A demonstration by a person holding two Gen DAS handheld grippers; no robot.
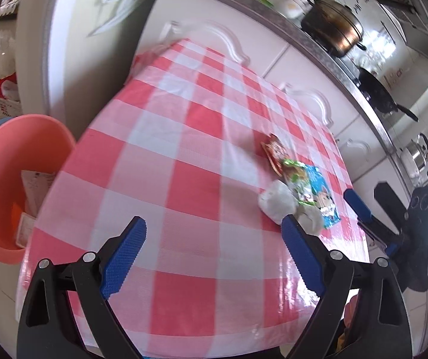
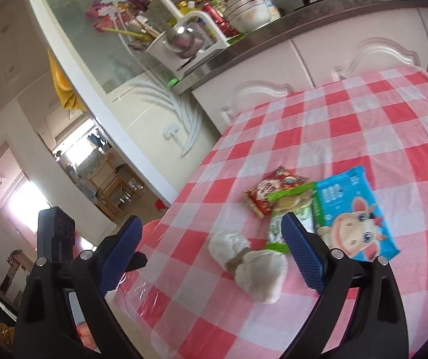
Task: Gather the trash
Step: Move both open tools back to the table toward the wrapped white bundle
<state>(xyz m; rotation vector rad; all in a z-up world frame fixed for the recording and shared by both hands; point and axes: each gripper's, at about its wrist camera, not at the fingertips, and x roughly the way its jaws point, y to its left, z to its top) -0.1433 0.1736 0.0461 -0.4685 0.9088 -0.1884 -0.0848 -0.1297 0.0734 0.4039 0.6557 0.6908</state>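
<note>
At nine o'clock in our left wrist view a pink plastic basin point(image 1: 13, 179) sits on the floor beside the table, holding several crumpled papers point(image 1: 33, 191); the trash not yet collected lies on the red-and-white checked tablecloth point(image 1: 166, 155) at about three o'clock: a red snack wrapper point(image 1: 273, 152), a green wrapper point(image 1: 296, 179), a blue cartoon-cow packet point(image 1: 323, 197) and two wads of crumpled tissue point(image 1: 276, 202), all touching or overlapping; our left gripper point(image 1: 214, 239) stands wide apart with nothing between its blue pads, over bare cloth; our right gripper point(image 2: 209, 240) is also spread wide and grips nothing, the tissue wads point(image 2: 261, 272) lying on the cloth in view between its fingers; beyond the table at twelve o'clock run white cabinets under a grey counter point(image 1: 318, 39) carrying a lidded pot point(image 1: 333, 27) and a dark frying pan point(image 1: 378, 92); a white dish rack point(image 2: 181, 30) stands on the counter in the right wrist view.
</note>
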